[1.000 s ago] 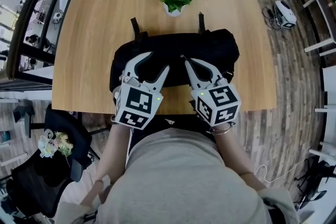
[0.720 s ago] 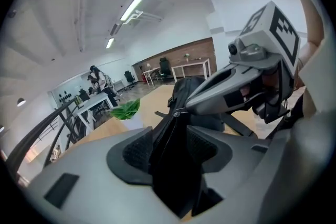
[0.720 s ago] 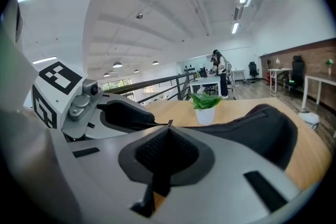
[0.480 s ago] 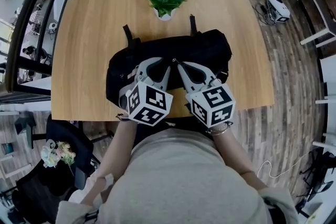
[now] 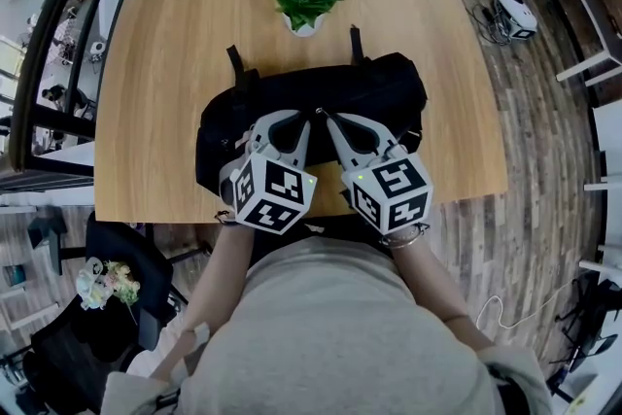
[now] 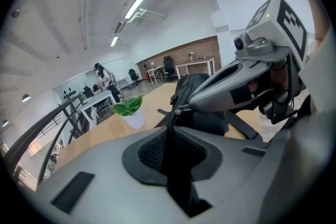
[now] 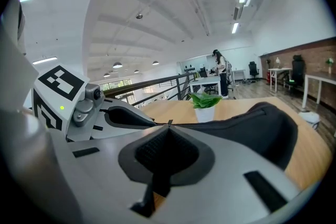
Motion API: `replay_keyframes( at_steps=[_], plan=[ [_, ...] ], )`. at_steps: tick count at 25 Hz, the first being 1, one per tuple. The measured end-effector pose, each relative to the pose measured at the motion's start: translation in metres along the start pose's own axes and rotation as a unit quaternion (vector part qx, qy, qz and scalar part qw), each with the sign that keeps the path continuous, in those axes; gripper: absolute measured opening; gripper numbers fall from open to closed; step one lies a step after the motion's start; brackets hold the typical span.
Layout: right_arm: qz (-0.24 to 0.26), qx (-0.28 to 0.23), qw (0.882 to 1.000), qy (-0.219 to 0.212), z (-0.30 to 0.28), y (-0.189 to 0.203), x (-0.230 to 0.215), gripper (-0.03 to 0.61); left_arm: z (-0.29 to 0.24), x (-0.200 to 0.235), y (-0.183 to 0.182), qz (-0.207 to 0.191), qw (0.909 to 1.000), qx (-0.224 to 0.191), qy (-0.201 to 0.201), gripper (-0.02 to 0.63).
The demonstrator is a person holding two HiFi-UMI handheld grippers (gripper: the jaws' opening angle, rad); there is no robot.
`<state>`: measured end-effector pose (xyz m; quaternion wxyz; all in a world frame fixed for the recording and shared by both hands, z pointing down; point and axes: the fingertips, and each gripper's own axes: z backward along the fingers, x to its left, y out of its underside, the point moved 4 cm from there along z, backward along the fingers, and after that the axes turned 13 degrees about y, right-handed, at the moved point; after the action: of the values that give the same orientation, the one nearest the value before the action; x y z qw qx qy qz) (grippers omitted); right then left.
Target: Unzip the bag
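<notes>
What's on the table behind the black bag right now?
A small potted plant in a white pot stands behind the bag; two black straps stick out that way. The bag's far side is hidden.

Tilts left hand-held gripper [image 5: 307, 123] and right hand-held gripper [image 5: 328, 118] down, tips nearly touching; has just been closing left jaws on bag [image 5: 379, 87]; pinches zip pull [image 6: 179, 110] with right.

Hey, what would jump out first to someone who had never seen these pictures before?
A black bag lies across the near half of the wooden table, both grippers meeting on its top. The left gripper, whose jaws have just been closing, pinches the bag's fabric, and the right gripper is shut on the zipper pull. A potted plant stands behind the bag.
</notes>
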<state>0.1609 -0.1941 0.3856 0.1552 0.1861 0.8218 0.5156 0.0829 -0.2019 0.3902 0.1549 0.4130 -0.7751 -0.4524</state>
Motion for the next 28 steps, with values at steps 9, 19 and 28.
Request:
replay_keyframes(
  at_steps=[9,19,28],
  plan=[
    [-0.007,0.006,1.0,0.001,0.004,0.005,-0.005,0.012,0.0,-0.003,0.003,0.023,0.9997,-0.011,0.004,0.049],
    [-0.012,0.009,1.0,0.005,0.005,0.006,-0.013,0.014,-0.001,-0.004,0.002,0.016,0.9999,-0.005,0.0,0.049],
    [-0.036,0.001,0.999,0.041,0.012,0.006,-0.048,0.012,0.001,-0.001,0.003,0.021,0.9997,0.0,-0.016,0.049]
  ],
)
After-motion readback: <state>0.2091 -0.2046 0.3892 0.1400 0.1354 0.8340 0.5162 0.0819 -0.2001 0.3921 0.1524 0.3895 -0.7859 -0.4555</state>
